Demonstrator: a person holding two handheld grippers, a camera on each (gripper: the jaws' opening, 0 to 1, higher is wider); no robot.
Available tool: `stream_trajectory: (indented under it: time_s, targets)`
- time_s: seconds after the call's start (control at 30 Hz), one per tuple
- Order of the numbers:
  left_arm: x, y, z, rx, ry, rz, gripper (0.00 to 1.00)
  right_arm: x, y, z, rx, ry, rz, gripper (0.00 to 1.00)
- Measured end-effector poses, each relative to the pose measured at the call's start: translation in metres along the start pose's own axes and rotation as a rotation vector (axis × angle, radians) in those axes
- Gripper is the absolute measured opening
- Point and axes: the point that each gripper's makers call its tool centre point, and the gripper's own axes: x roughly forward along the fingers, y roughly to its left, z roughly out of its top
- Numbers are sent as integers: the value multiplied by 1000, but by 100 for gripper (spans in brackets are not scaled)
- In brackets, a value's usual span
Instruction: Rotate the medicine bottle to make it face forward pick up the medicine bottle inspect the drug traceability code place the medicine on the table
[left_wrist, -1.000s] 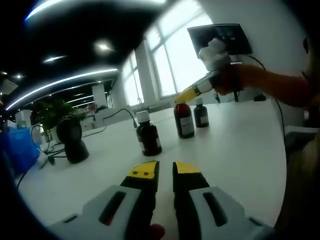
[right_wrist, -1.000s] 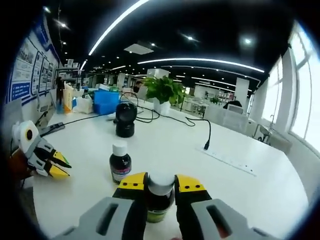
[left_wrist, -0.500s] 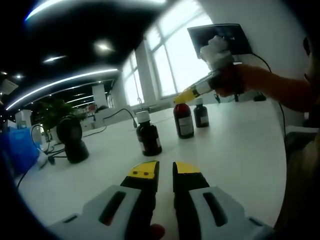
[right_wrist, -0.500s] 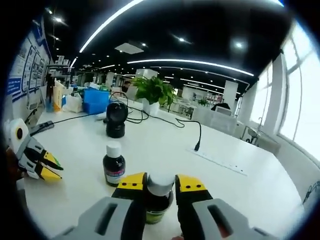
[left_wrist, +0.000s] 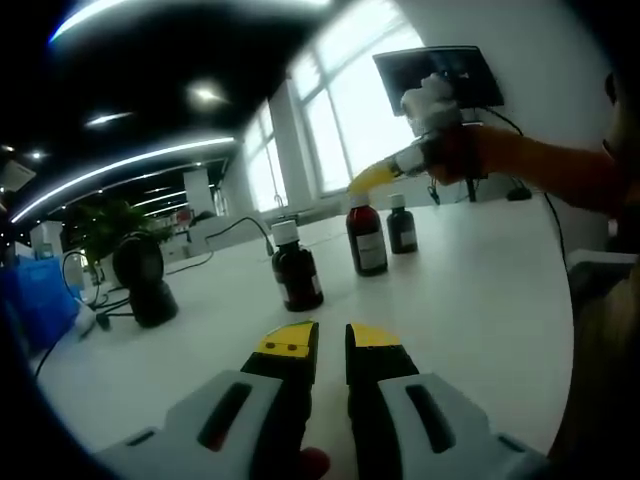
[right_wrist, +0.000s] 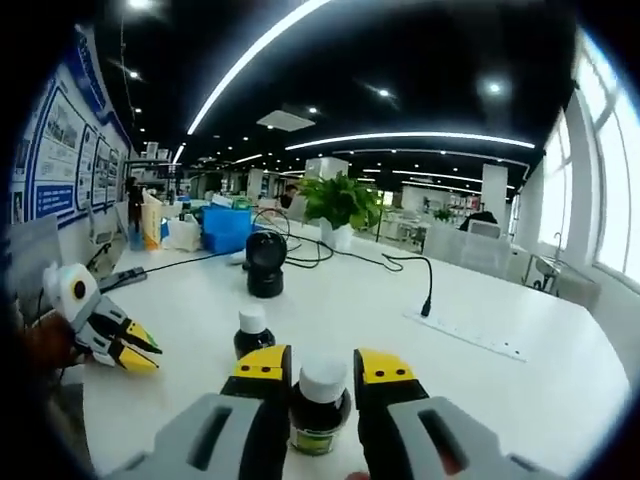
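Note:
Three brown medicine bottles with white caps stand out on the white table (left_wrist: 470, 300). My right gripper (right_wrist: 322, 368) is shut on one bottle (right_wrist: 320, 405), gripping it near the cap. From the left gripper view, that right gripper (left_wrist: 368, 185) comes in from the right over the held bottle (left_wrist: 366, 238). A second bottle (left_wrist: 297, 268) stands nearer and to the left, and a third (left_wrist: 402, 225) sits just behind. My left gripper (left_wrist: 332, 338) hovers low over the table, jaws nearly together with nothing between them. It also appears as the left gripper (right_wrist: 142, 352) at the left of the right gripper view.
A black round device (right_wrist: 265, 265) with cables sits farther back on the table. A power strip (right_wrist: 470, 335) lies to the right, and a potted plant (right_wrist: 340, 200) and a blue box (right_wrist: 230, 225) stand behind. Another bottle (right_wrist: 252, 335) stands just beyond my right jaws. A person's sleeve (left_wrist: 560, 175) reaches in.
My right gripper has risen a little with the bottle in it, so the table looks lower in its view. The left gripper has stayed still.

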Motion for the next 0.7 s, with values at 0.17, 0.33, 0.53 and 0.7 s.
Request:
stream_trajectory:
  time_s: [0.17, 0.33, 0.53, 0.7]
  targets:
    - [0, 0, 0, 2, 2, 0, 5, -2, 0, 2, -59, -2, 35, 20]
    - [0, 0, 0, 2, 3, 2, 5, 2, 1, 0, -44, -1, 106, 20]
    - [1, 1, -1, 2, 5, 4, 5, 9, -2, -8, -10, 11, 144, 20]
    - [1, 1, -1, 5, 6, 5, 5, 10, -2, -11, 9, 17, 155, 17]
